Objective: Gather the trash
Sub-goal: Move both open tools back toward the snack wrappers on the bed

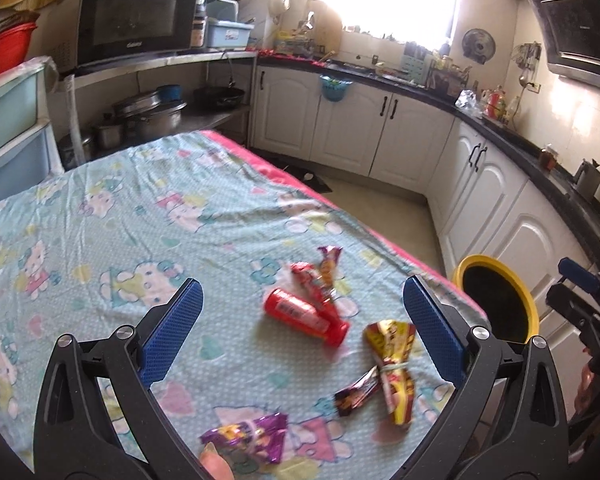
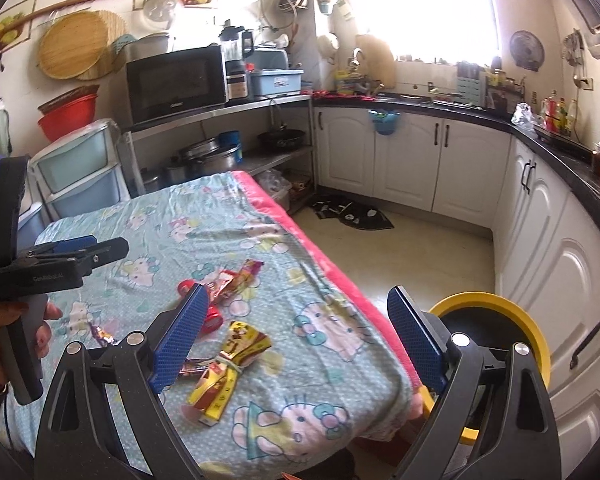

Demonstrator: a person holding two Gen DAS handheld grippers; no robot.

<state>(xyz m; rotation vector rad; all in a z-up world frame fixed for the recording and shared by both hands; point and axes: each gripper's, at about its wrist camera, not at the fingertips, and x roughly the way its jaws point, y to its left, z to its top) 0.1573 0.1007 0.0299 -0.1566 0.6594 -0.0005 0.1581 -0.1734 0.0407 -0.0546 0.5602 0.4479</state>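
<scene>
Trash lies on the cartoon-print tablecloth (image 1: 120, 208). A red bottle (image 1: 306, 316) rests on its side, with a red wrapper (image 1: 314, 282) against it. A knotted yellow wrapper (image 1: 394, 356), a small dark wrapper (image 1: 356, 394) and a purple wrapper (image 1: 252, 438) lie nearer. My left gripper (image 1: 303, 300) hangs open above the bottle, holding nothing. My right gripper (image 2: 298, 304) is open and empty over the table's right edge, with the yellow wrapper (image 2: 228, 364) just left of centre. One right finger (image 2: 180, 340) partly hides the bottle (image 2: 214, 318).
A black bin with a yellow rim (image 1: 496, 300) (image 2: 500, 332) stands on the floor off the table's right edge. White cabinets (image 2: 440, 164) line the back and right. A hand (image 2: 4, 340) holds the left gripper (image 2: 108, 246). Drawers (image 2: 76, 184) and a shelf with pots stand behind.
</scene>
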